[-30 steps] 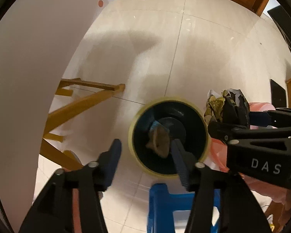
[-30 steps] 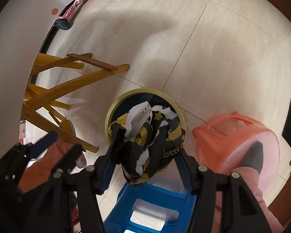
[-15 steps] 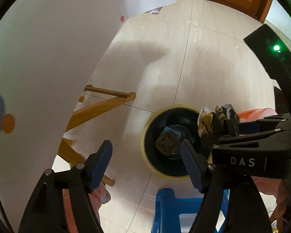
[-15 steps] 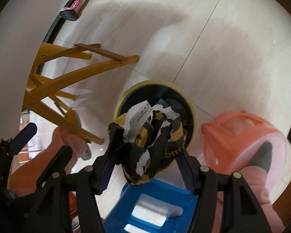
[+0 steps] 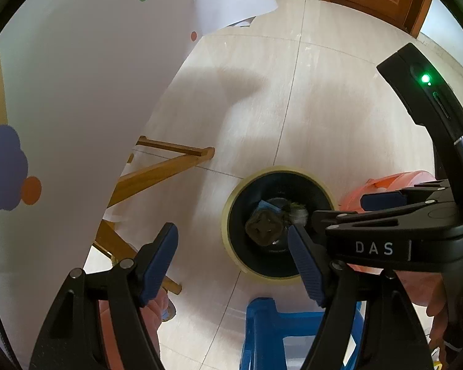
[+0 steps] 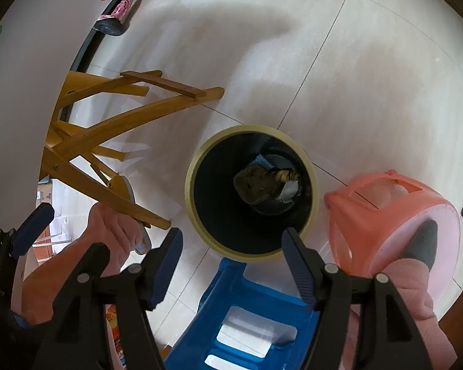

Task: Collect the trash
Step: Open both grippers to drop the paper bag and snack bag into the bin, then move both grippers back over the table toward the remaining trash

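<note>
Looking down past my right tool [image 6: 231, 265], spread wide and empty, I see the crumpled black-and-yellow printed wrapper [image 6: 282, 180] lying at the bottom of the round dark bin with a pale yellow rim [image 6: 189, 191], straight below the fingers. Half a second ago that wrapper sat pinched between them; the jaws have just been opening. My left tool [image 5: 233, 262] is spread too, nothing in it. Two scraps lie in the bin, the wrapper against a brown crumpled wad [image 6: 251, 183]. One blue plastic stool [image 6: 247, 330] and one pink plastic stool [image 6: 385, 215] stand near.
</note>
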